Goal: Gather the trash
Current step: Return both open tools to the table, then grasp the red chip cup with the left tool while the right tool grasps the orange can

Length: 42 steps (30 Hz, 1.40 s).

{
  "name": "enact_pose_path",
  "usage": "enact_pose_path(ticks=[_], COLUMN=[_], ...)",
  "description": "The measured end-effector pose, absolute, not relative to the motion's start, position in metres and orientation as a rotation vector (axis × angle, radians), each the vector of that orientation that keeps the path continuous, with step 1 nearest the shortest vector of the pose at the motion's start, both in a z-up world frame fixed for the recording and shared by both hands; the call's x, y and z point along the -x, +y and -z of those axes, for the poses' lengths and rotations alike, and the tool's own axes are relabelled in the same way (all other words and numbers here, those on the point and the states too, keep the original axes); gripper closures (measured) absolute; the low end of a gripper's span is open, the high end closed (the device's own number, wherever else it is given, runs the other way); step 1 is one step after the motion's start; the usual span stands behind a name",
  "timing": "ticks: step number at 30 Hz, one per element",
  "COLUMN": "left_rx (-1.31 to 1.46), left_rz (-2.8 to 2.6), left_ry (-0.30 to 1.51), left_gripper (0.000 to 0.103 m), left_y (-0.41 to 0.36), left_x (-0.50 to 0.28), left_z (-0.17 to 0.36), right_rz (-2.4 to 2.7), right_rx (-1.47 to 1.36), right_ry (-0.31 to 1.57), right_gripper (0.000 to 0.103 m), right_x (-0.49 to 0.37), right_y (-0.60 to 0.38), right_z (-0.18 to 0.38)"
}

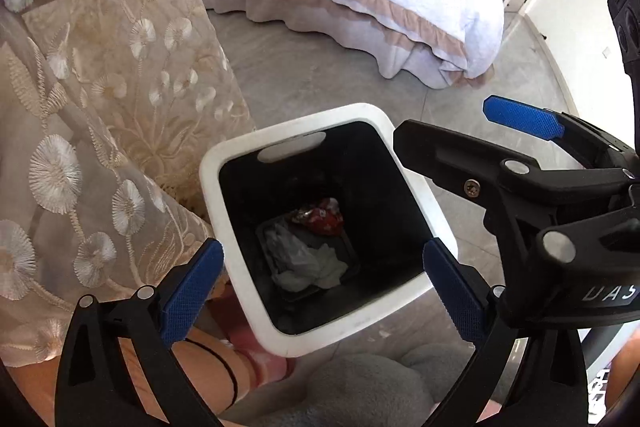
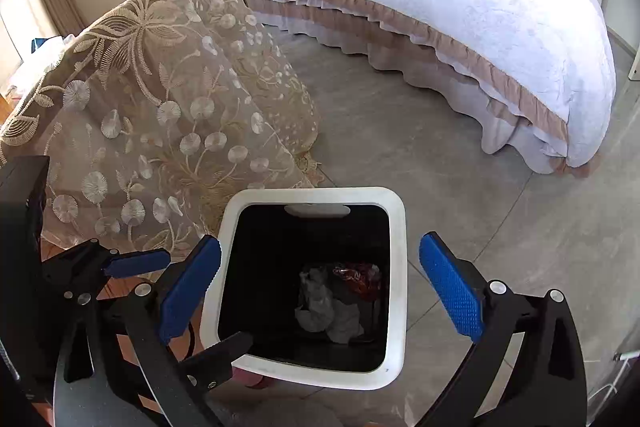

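So the bin [image 2: 394, 267] is the anchor here: bed [image 2: 460, 27] well beyond it, lace-covered worktop [image 2: 160, 107] just beside its left rim, bare floor [image 2: 500, 247] to the right. Both tongs, left [image 1: 322, 291] and right [image 2: 320, 287], hang right above the bin mouth, spread wide, gripping nothing. Trash sits at the bottom, straight below them: white crumpled paper [image 1: 304, 263] and a red wrapper [image 1: 320, 215]. Looks like the drop's done.

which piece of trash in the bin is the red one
The crumpled red wrapper, lying at the bottom of the bin; the other pieces beside it are white crumpled tissues.
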State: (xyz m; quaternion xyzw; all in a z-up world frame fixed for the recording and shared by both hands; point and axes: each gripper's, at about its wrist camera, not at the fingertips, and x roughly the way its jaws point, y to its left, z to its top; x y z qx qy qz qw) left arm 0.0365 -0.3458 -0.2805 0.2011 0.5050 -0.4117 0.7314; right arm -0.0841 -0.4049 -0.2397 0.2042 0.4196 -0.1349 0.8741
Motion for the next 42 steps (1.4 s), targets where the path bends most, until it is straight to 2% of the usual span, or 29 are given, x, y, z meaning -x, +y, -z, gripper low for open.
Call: enact_pose_path(ticks=[12,21,30,42], left_rx=[-0.337,-0.270,-0.202,-0.145], left_rz=[0.917,0.816,0.561,0.301], left_ry=[0.895,0.701,0.643,0.715], left_gripper=[0.005,0.005,0.005,0.005], left_y=[-0.312,-0.253,-0.158,-0.052], left_x=[-0.013,-0.001,-0.045,-0.128], left_z=[0.181,0.118,0.093,0.095], right_rz=[0.261,0.222,0.065,-0.048], right_rx=[-0.309,-0.195,-0.150,0.017], right_ry=[0.657,0.474,0.424,0.496], right_gripper=[0.004,0.004,0.004,0.004], right_x=[0.102,0.108,0.076,0.008], right_y=[-0.385,-0.351,-0.294,-0.204], right_z=[0.149,0.087,0.056,0.054])
